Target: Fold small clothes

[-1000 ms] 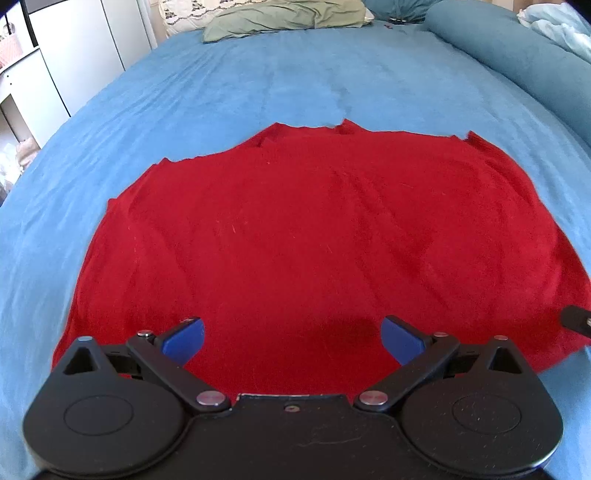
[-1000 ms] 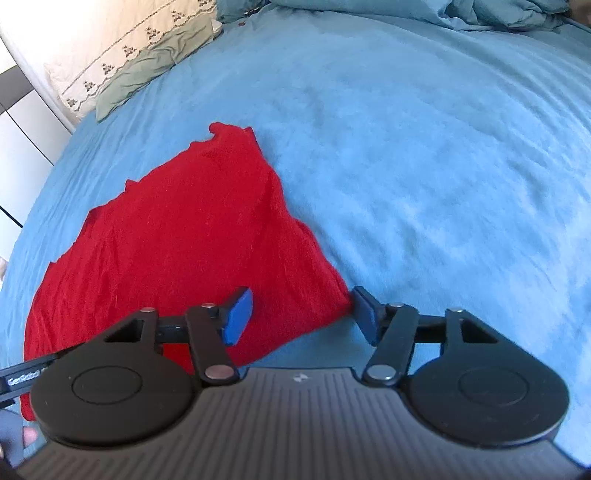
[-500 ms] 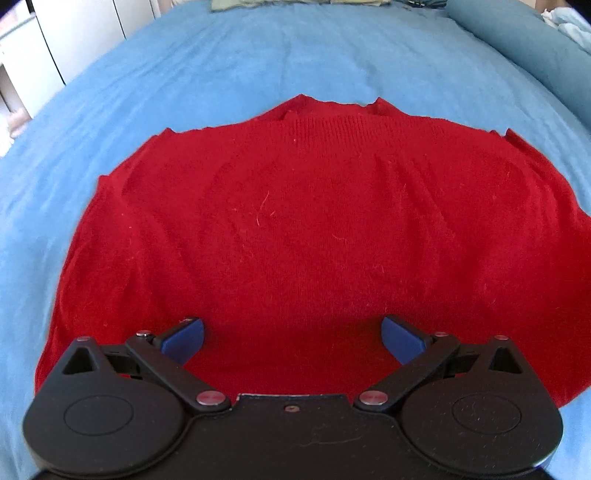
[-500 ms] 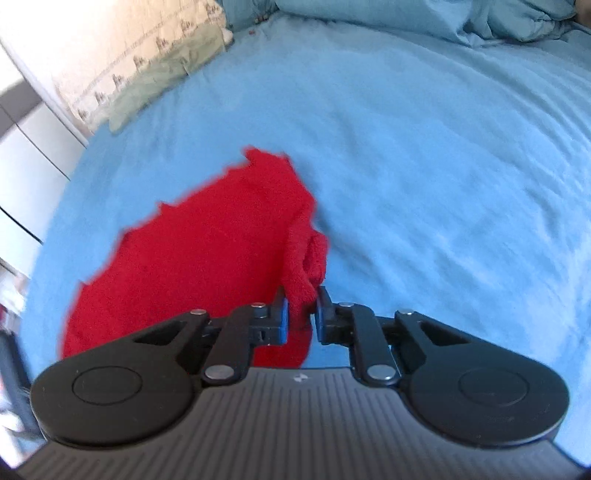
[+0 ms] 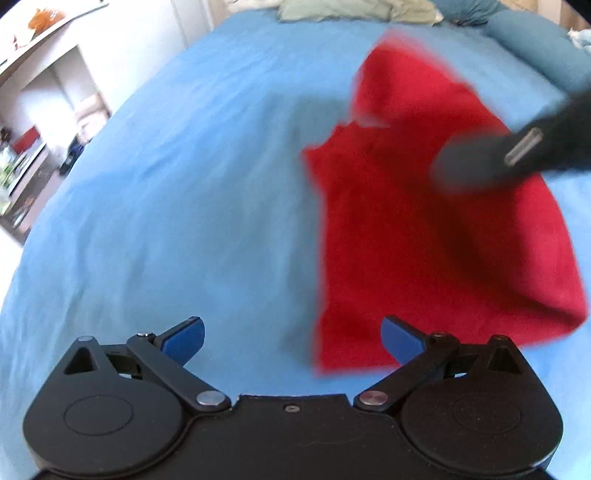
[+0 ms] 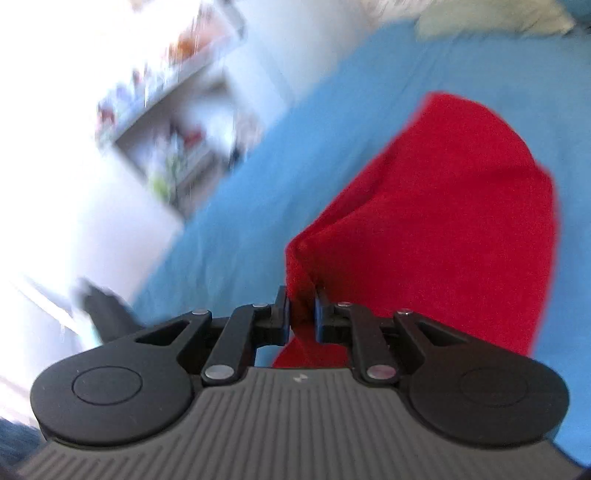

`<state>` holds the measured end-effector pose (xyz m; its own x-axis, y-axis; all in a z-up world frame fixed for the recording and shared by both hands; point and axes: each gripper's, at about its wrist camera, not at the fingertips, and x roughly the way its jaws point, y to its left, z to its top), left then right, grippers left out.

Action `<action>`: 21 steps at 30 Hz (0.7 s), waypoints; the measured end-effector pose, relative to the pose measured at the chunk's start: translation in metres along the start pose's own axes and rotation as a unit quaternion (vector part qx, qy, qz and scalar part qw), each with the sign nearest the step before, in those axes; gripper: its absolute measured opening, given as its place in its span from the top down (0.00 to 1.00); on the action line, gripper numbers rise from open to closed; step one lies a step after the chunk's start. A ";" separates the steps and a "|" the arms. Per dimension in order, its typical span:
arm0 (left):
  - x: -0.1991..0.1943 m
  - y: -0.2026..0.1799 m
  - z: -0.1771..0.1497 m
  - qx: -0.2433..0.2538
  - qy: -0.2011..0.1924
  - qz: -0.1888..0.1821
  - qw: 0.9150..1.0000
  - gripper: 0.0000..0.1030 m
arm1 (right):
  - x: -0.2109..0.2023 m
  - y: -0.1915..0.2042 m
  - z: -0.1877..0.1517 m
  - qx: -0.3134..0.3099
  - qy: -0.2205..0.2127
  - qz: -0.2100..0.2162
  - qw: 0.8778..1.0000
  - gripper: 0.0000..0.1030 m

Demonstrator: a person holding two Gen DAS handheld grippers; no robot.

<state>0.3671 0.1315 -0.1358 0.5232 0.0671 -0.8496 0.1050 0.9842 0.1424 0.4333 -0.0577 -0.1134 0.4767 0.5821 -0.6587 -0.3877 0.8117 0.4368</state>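
Observation:
A red knit garment (image 5: pixel 424 229) lies on the blue bedsheet (image 5: pixel 184 206), doubled over to the right half of the left wrist view. My left gripper (image 5: pixel 291 338) is open and empty, low over the sheet at the garment's near left corner. My right gripper (image 6: pixel 302 314) is shut on a pinched edge of the red garment (image 6: pixel 443 206) and holds it lifted, the cloth draping away behind. The right gripper's dark body (image 5: pixel 517 147) shows blurred over the garment in the left wrist view.
Pillows (image 5: pixel 354 9) and a rolled blue duvet (image 5: pixel 535 48) lie at the bed's far end. White shelving with clutter (image 5: pixel 33 122) stands past the bed's left edge; it also shows blurred in the right wrist view (image 6: pixel 173 122).
My right gripper has carried the pinched edge up and across to the left, folding the garment over. My left gripper has shifted left, off the garment, still open.

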 end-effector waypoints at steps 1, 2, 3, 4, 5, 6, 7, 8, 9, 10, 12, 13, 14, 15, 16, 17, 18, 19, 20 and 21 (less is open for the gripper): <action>0.003 0.008 -0.010 -0.003 0.008 0.001 1.000 0.00 | 0.021 0.003 -0.007 -0.005 0.019 -0.005 1.000 0.73; 0.004 0.014 -0.018 -0.007 0.013 0.002 1.000 0.00 | 0.042 0.006 -0.016 -0.005 0.036 -0.010 0.999 0.73; 0.005 0.018 -0.025 -0.011 0.017 0.001 1.000 0.00 | 0.058 0.008 -0.024 -0.001 0.052 -0.008 0.999 0.73; 0.005 0.021 -0.030 -0.016 0.019 -0.001 1.000 0.00 | 0.067 0.009 -0.028 -0.002 0.060 -0.008 0.998 0.73; 0.004 0.024 -0.033 -0.021 0.019 -0.005 1.000 0.00 | 0.072 0.012 -0.031 -0.011 0.062 -0.014 0.998 0.73; 0.002 0.025 -0.036 -0.026 0.018 -0.012 0.999 0.00 | 0.072 0.015 -0.032 -0.024 0.063 -0.019 0.998 0.70; 0.000 0.026 -0.037 -0.028 0.016 -0.017 0.999 0.00 | 0.070 0.017 -0.032 -0.031 0.061 -0.020 0.997 0.63; -0.001 0.026 -0.038 -0.029 0.014 -0.021 0.999 0.00 | 0.067 0.016 -0.029 -0.029 0.060 -0.018 0.998 0.59; -0.004 0.025 -0.037 -0.029 0.010 -0.025 0.999 0.00 | 0.062 0.016 -0.028 -0.026 0.057 -0.009 0.998 0.43; -0.008 0.026 -0.037 -0.028 0.005 -0.029 0.999 0.00 | 0.054 0.014 -0.026 -0.023 0.049 0.003 0.999 0.28; -0.016 0.026 -0.034 -0.028 -0.005 -0.037 0.999 0.00 | 0.037 0.019 -0.016 -0.028 0.020 0.005 0.999 0.19; -0.020 0.026 -0.032 -0.029 -0.010 -0.040 0.999 0.00 | 0.023 0.022 -0.014 -0.034 0.004 0.000 0.999 0.19; -0.024 0.023 -0.028 -0.030 -0.014 -0.041 0.999 0.00 | 0.005 0.019 -0.014 -0.037 -0.015 -0.018 0.999 0.17; -0.027 0.022 -0.024 -0.032 -0.018 -0.042 0.998 0.00 | -0.009 0.016 -0.015 -0.036 -0.027 -0.036 0.998 0.13; -0.030 0.021 -0.020 -0.036 -0.021 -0.041 0.998 0.00 | -0.025 0.012 -0.019 -0.036 -0.040 -0.063 0.997 0.09; -0.031 0.022 -0.017 -0.040 -0.024 -0.042 0.998 0.00 | -0.039 0.007 -0.026 -0.036 -0.054 -0.099 0.993 0.08; -0.029 0.021 -0.011 -0.044 -0.026 -0.043 0.998 0.00 | -0.053 0.003 -0.036 -0.038 -0.063 -0.140 0.987 0.08; -0.028 0.019 -0.007 -0.048 -0.028 -0.042 0.998 0.00 | -0.062 -0.001 -0.047 -0.042 -0.062 -0.172 0.982 0.08; -0.025 0.020 -0.003 -0.051 -0.028 -0.042 0.997 0.00 | -0.068 -0.006 -0.059 -0.045 -0.056 -0.202 0.977 0.08; -0.023 0.018 0.000 -0.056 -0.029 -0.041 0.997 0.00 | -0.072 -0.011 -0.072 -0.046 -0.045 -0.225 0.972 0.08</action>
<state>0.3570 0.1476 -0.1141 0.5644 -0.0199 -0.8252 0.0556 0.9984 0.0140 0.3463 -0.1120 -0.1148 0.6793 0.1745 -0.7128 -0.1911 0.9799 0.0577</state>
